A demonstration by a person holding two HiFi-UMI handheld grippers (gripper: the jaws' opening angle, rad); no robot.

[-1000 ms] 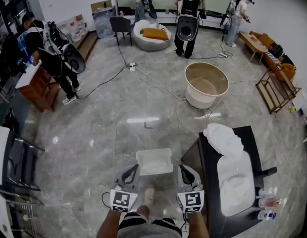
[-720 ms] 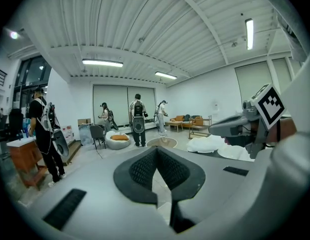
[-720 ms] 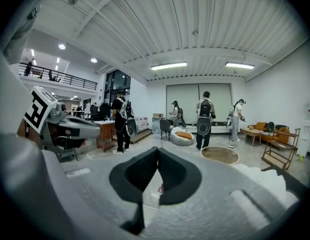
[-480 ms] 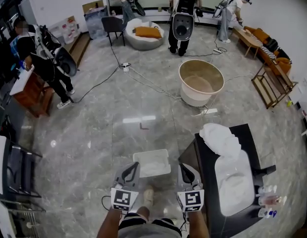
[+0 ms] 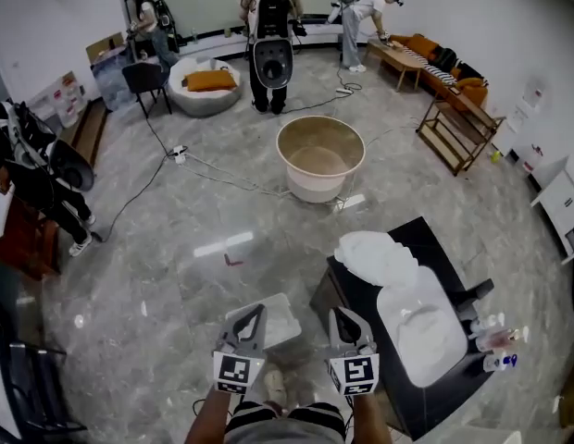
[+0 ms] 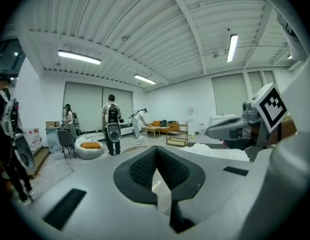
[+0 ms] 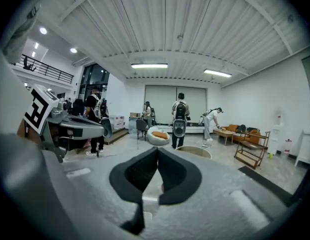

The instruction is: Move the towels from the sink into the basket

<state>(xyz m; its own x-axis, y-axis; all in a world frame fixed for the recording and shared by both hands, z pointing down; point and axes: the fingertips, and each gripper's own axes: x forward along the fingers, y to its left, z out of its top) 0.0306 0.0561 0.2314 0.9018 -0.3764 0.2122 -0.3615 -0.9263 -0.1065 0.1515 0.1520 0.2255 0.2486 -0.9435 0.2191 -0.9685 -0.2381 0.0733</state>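
- grey polished stone floor (image 5: 176,248) runs across a big open room. my landmark is the white sink (image 5: 437,359), set in a black counter (image 5: 449,248) at the lower right of my head view.
- towels (image 5: 375,257): a white heap lies on the counter at the sink's far end, touching its rim. i cannot tell whether more cloth lies inside the sink, as it is white on white.
- basket (image 5: 285,308): a white rectangular one on the floor to the left of the sink, just clear of the counter. something pale is in it that i cannot make out.
- left gripper (image 5: 254,317): left of the sink and in front of the basket's near corner. its own view shows the jaws pressed together at the tips, with nothing between them.
- right gripper (image 5: 341,320): between the left gripper and the sink, by the counter's near left corner. its jaws are closed tip to tip and empty.
- small bottles (image 5: 495,340) stand just right of the sink, on the counter's edge.
- beyond the sink, out on the floor, a round beige tub (image 5: 319,155) stands upright, with cables (image 5: 222,169) trailing to its left.
- far beyond the sink, by the back wall, a person with a backpack (image 5: 271,26) stands, with others to either side.
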